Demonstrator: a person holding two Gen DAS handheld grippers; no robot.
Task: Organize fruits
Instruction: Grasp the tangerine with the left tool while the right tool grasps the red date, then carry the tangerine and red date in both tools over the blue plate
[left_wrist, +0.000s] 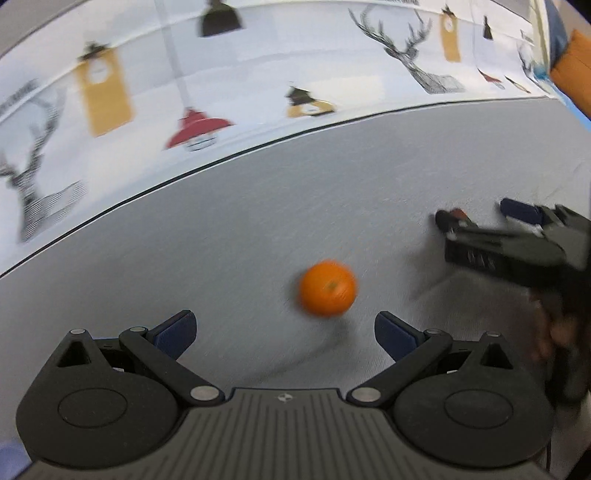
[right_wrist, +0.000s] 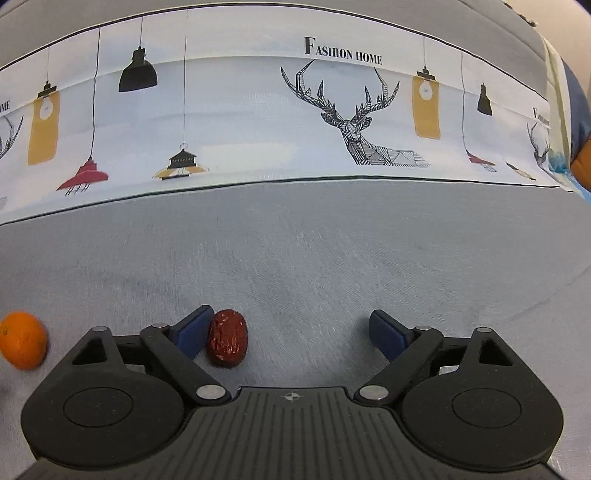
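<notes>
At the bottom of the left wrist view we see our left gripper (left_wrist: 285, 332) spread wide, its blue-padded fingers (left_wrist: 177, 330) apart with nothing between them. Just beyond the gap, slightly right of centre, sits a round, smooth-skinned orange fruit (left_wrist: 327, 288), blurred, resting on the grey woven tablecloth (left_wrist: 258, 221) and touching neither finger. At the right edge of that frame the right gripper (left_wrist: 480, 216) reaches in, also released, with a dark reddish speck by its nearer finger tip.

In the right wrist view our right gripper (right_wrist: 290, 330) stands wide open at the bottom of the frame. A wrinkled, glossy, dark red oval jujube (right_wrist: 228, 342) lies on the cloth, left of centre, touching or just beside the left-hand blue pad (right_wrist: 194, 330) and well apart from the other. The orange shows at the lower left edge.

Farther back, across the upper frame, runs a white printed band (right_wrist: 258, 122) with hanging lamps, deer heads and the words "FASHION HOME".
</notes>
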